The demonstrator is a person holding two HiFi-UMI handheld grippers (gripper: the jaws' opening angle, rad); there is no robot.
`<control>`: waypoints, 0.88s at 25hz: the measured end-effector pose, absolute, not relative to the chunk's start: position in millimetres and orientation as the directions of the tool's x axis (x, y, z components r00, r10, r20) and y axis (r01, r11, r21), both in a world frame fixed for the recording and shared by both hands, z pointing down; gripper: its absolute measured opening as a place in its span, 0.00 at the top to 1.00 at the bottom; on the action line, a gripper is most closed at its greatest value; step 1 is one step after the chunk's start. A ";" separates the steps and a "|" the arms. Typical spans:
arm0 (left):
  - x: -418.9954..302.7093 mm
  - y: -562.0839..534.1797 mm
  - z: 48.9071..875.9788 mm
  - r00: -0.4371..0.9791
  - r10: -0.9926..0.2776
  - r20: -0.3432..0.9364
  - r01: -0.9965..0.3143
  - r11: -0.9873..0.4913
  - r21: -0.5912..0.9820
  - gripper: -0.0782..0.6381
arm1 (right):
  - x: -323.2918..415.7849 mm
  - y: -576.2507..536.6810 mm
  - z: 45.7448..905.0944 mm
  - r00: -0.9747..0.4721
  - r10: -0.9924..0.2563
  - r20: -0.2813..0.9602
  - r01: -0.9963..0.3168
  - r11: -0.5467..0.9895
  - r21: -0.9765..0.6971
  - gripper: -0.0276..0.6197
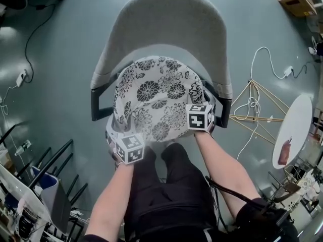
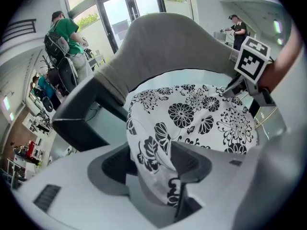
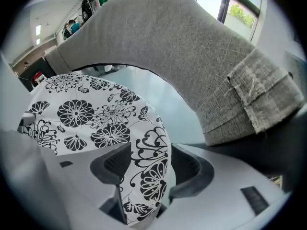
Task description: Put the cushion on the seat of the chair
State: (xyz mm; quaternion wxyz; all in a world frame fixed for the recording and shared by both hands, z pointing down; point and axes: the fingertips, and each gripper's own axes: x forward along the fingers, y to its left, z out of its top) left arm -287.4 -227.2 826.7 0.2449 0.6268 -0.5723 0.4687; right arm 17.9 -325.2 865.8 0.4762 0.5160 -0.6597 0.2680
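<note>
Jaws of the left gripper (image 2: 153,163) and the right gripper (image 3: 152,163) stand spread and slack, each pair straddling the cushion (image 1: 154,97) at its near rim; it lies on the chair (image 1: 166,24) seat.

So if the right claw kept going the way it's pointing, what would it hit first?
The flower-print cushion: its rim stands between the open jaws of the right claw, so going on would push the rim deeper in. The seat of the chair probably lies beneath, but the cushion hides it.
</note>
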 end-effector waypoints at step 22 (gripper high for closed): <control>-258.6 -208.7 768.5 0.081 -0.573 0.816 -0.991 -0.134 0.004 0.56 | -32.2 -299.5 794.5 -0.255 -0.480 0.839 -0.899 0.437 -0.024 0.76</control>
